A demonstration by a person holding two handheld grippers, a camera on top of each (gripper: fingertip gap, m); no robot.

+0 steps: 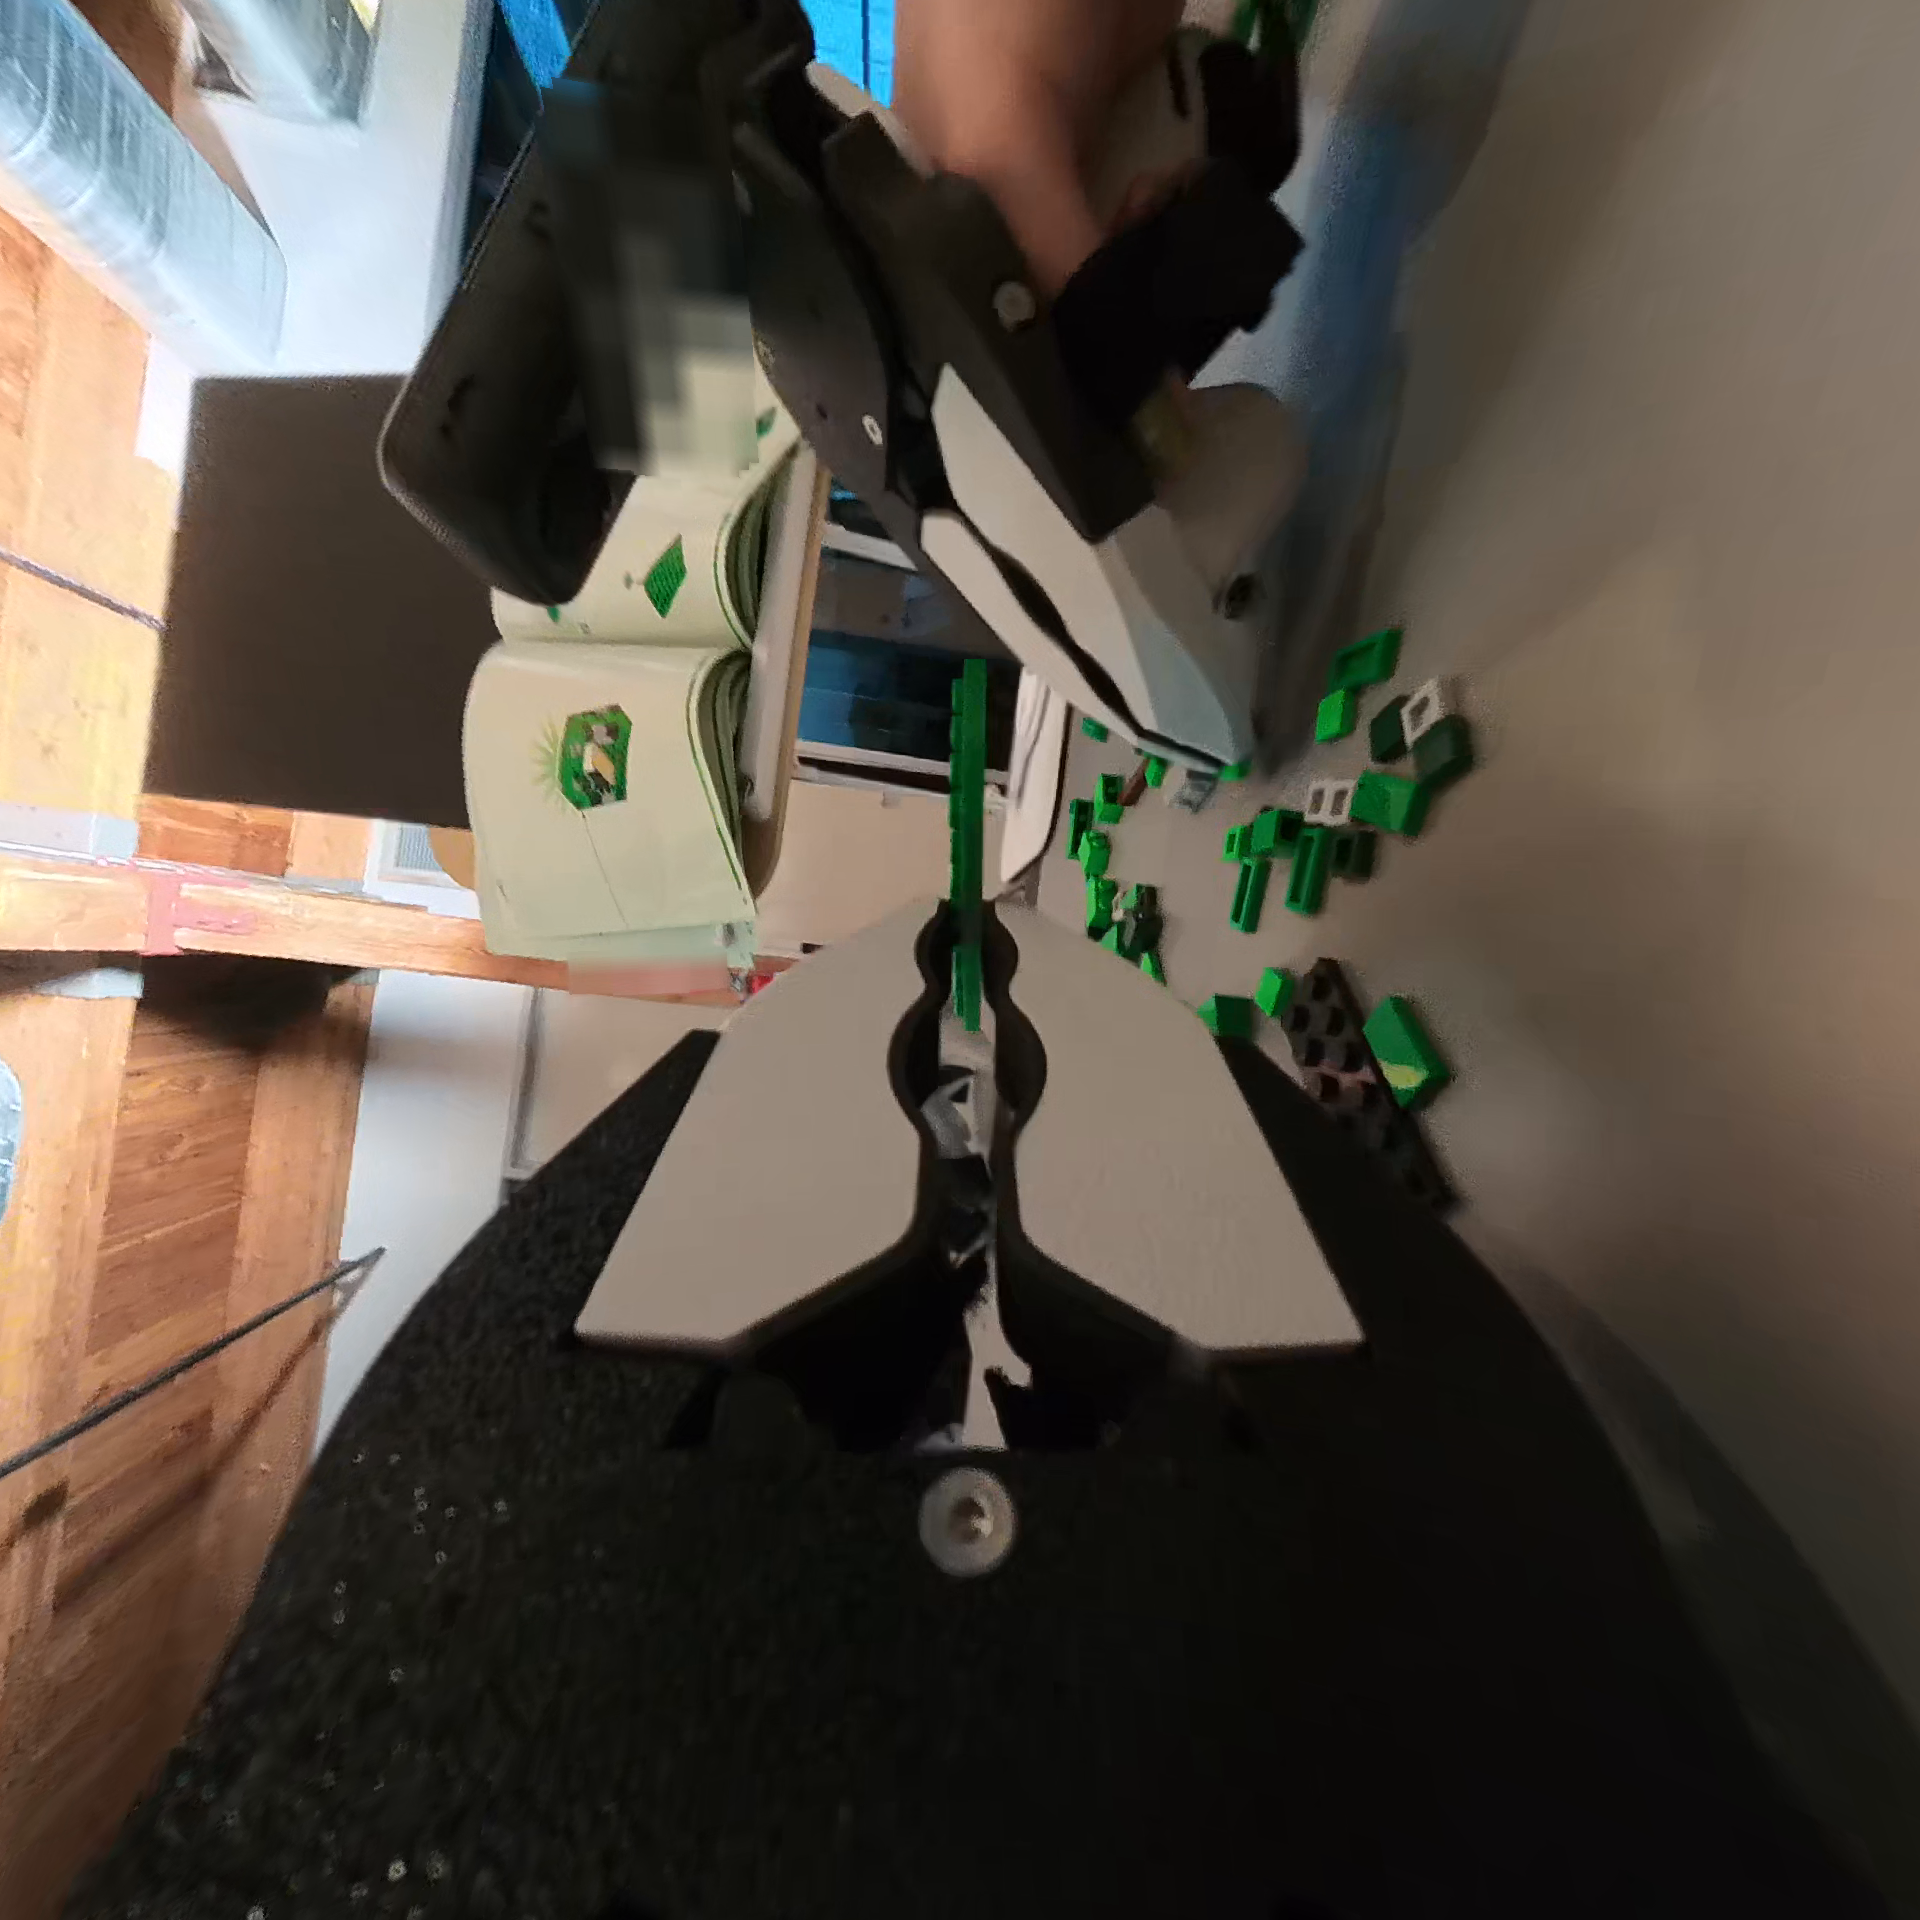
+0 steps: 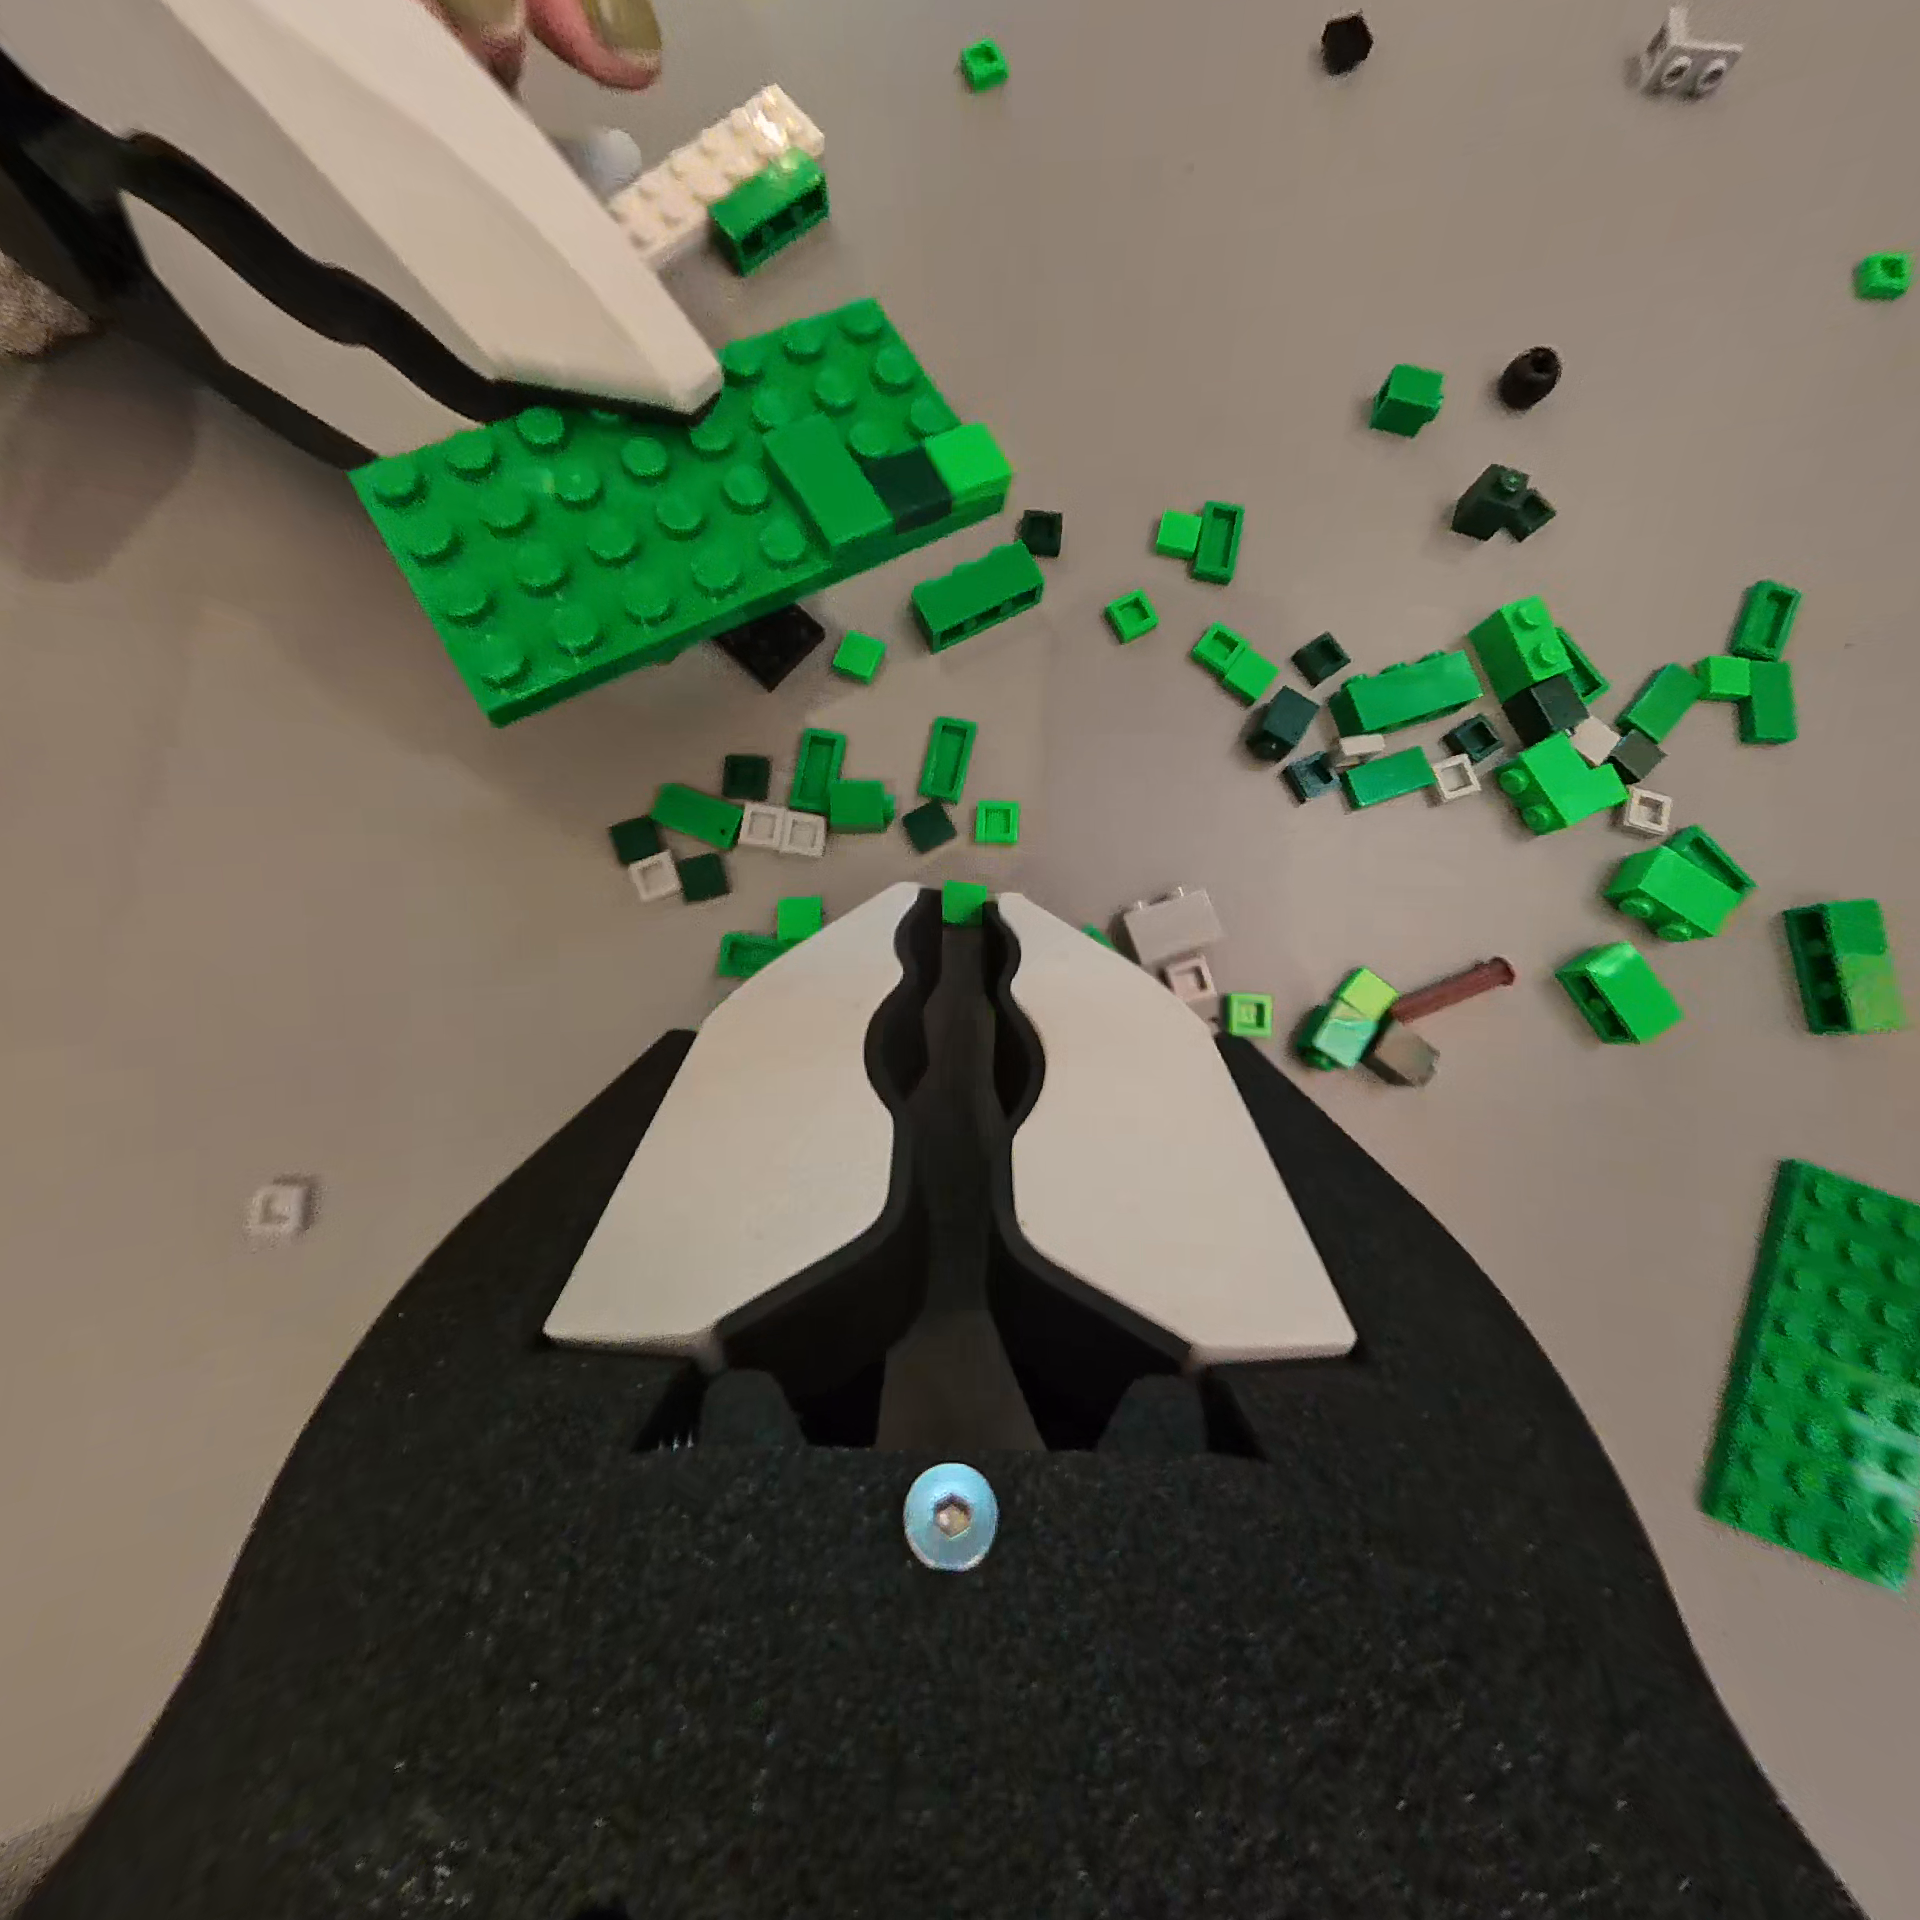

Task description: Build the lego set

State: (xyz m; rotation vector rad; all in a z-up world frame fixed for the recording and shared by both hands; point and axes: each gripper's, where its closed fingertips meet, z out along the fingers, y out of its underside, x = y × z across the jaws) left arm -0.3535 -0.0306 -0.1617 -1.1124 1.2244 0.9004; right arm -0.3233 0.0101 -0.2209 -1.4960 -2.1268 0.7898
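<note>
Between the tips of your right tool [image 2: 966, 902] sits a small bright green piece [image 2: 964, 900], pinched with the two halves drawn almost together around it. It is tiny, light, hard and smooth, so it will likely twist or pop free if you squeeze off-centre; keep the hold square on two opposite flat sides and leave its underside clear for pressing down.

Ahead and to the left of that tool, your left tool [image 2: 665, 400] is closed on the edge of the large green studded plate [image 2: 582, 540], which is held tilted with its far side lifted off the table [image 2: 312, 935]. At the plate's right end a few smooth tiles, bright and dark green, are already seated. From the left wrist view you see the same plate [image 1: 969, 831] edge-on, standing straight out from the left tool [image 1: 971, 935]. The plate is thin and stiff but gripped only at one rim, so pressing far from that rim will probably lever it; support it or press close to the hold.

Beyond your right tool's tips and off to the right lie scattered loose bricks [image 2: 1455, 707], and a second green plate [image 2: 1839, 1382] rests flat at the far right. An open instruction booklet [image 1: 613, 758] stands beyond the left tool.
</note>
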